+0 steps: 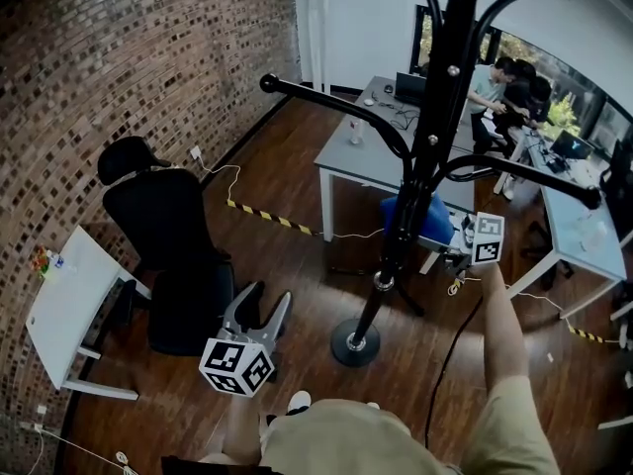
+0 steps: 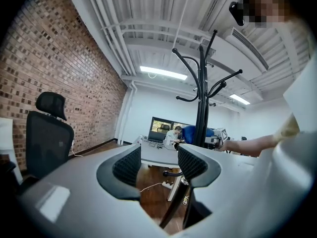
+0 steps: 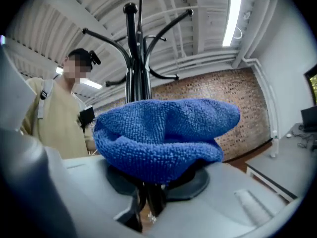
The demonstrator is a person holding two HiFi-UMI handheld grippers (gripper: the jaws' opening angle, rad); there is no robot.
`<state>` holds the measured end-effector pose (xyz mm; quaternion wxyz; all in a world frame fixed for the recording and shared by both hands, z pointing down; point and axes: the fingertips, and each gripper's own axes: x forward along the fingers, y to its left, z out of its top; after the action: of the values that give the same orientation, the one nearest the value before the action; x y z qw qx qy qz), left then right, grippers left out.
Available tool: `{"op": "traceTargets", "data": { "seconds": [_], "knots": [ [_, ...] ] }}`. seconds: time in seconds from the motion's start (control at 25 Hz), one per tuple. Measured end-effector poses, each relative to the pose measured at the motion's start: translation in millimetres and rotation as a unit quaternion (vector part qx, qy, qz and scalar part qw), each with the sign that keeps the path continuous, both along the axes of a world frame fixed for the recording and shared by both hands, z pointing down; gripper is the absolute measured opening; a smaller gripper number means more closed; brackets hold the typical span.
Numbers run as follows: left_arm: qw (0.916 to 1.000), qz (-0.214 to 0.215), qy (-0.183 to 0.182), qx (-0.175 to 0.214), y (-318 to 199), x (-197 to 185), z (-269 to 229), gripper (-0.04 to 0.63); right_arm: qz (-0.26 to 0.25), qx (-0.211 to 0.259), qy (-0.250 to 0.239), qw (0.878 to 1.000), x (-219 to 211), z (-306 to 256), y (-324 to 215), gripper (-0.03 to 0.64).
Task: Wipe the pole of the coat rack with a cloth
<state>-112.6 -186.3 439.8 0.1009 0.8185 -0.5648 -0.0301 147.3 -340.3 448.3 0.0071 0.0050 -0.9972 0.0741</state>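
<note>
The black coat rack pole (image 1: 425,156) runs from the top of the head view down to its round base (image 1: 355,345). My right gripper (image 1: 447,234) is shut on a blue cloth (image 1: 420,222), which lies against the pole about halfway up. In the right gripper view the cloth (image 3: 163,133) bulges over the jaws of the right gripper (image 3: 156,175), and the pole (image 3: 134,58) rises right behind it. My left gripper (image 1: 270,299) hangs open and empty to the left of the base, apart from the rack. In the left gripper view the left gripper (image 2: 158,165) points at the coat rack (image 2: 200,108).
A black office chair (image 1: 168,236) stands left of the rack, close to my left gripper. A small white table (image 1: 69,310) sits by the brick wall. A grey desk (image 1: 366,161) is behind the rack, with people (image 1: 504,92) seated farther back. A cable (image 1: 450,354) crosses the wood floor.
</note>
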Motion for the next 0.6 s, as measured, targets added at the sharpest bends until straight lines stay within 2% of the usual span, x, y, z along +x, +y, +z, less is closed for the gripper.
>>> {"op": "traceTargets", "data": {
  "seconds": [0.16, 0.36, 0.48, 0.6],
  "knots": [
    [0.9999, 0.015, 0.001, -0.006, -4, 8, 4, 0.213, 0.028, -0.025, 0.088, 0.995, 3, 63, 7, 0.08],
    [0.9994, 0.033, 0.004, -0.011, -10, 15, 7, 0.213, 0.054, -0.038, 0.138, 0.988, 7, 99, 14, 0.081],
    [0.9986, 0.05, 0.004, -0.013, -15, 23, 9, 0.213, 0.067, -0.047, 0.147, 0.986, 7, 107, 16, 0.084],
    [0.9976, 0.067, 0.005, -0.013, -19, 28, 10, 0.213, 0.103, -0.026, 0.166, 0.98, 7, 112, 11, 0.084]
  ]
}}
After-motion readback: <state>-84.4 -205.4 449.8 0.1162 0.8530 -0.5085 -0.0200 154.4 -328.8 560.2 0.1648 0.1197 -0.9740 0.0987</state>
